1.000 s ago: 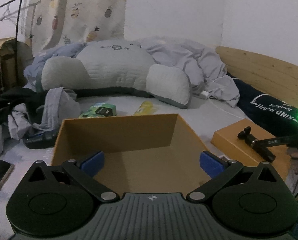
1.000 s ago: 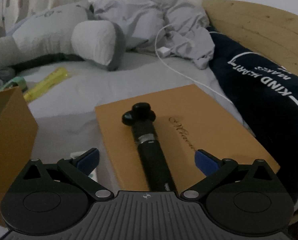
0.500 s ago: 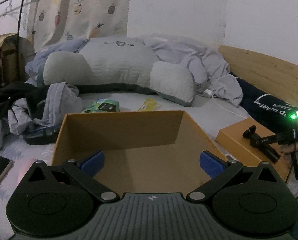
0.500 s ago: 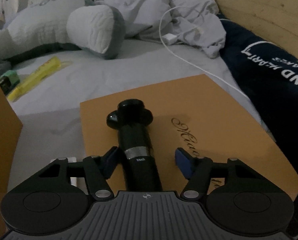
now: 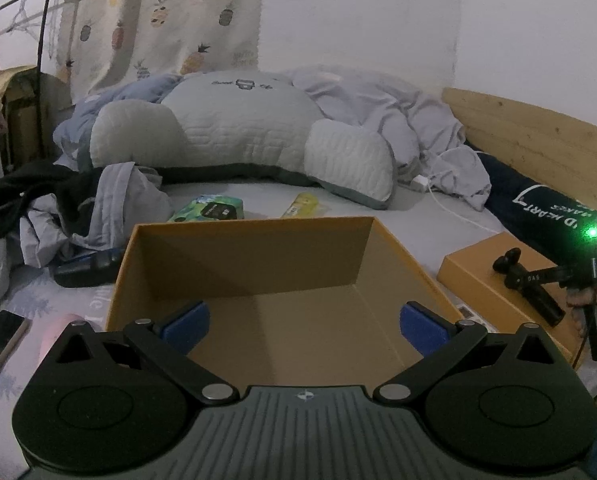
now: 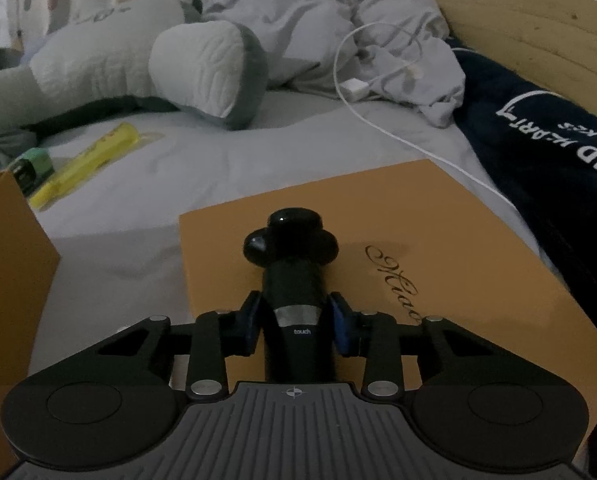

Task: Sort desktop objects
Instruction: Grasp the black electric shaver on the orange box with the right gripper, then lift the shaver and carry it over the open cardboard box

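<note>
My right claw pinches the black stick lying on the lid; my left claw hangs spread over the box, whose visible floor is bare. Pack and tube lie on the bed.

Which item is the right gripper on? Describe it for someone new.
Find the flat orange box lid on the bed, right of the open orange box. The black stick handle lying on it, knob-headed with a silver ring, is the one the right gripper grips.
</note>
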Available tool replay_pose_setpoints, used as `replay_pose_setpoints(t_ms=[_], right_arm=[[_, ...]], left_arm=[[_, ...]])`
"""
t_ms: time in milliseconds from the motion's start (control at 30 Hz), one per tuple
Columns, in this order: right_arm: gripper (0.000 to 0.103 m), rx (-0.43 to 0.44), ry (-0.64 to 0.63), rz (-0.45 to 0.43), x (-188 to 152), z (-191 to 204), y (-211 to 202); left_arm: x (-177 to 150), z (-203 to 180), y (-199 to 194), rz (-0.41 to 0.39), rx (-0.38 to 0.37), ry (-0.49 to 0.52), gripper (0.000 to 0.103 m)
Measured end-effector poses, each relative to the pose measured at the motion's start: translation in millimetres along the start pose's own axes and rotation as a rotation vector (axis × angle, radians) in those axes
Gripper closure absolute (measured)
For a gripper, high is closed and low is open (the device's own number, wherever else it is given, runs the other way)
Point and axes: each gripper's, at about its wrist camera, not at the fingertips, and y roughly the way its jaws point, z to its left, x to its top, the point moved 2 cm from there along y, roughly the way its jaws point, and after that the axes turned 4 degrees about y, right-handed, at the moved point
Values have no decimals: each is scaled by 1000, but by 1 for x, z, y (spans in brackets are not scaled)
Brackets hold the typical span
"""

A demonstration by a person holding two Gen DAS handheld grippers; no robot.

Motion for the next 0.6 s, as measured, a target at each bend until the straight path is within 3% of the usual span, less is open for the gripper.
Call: replay_pose_setpoints(t_ms=[367,600], right_arm=[[65,-38,31,-44,-6,4,-24],[66,-23,54,-139,7,10,-66]], left_arm=[[3,7,-3,-8,6,-11,0],[6,7,-9,-22,10,-12,0]])
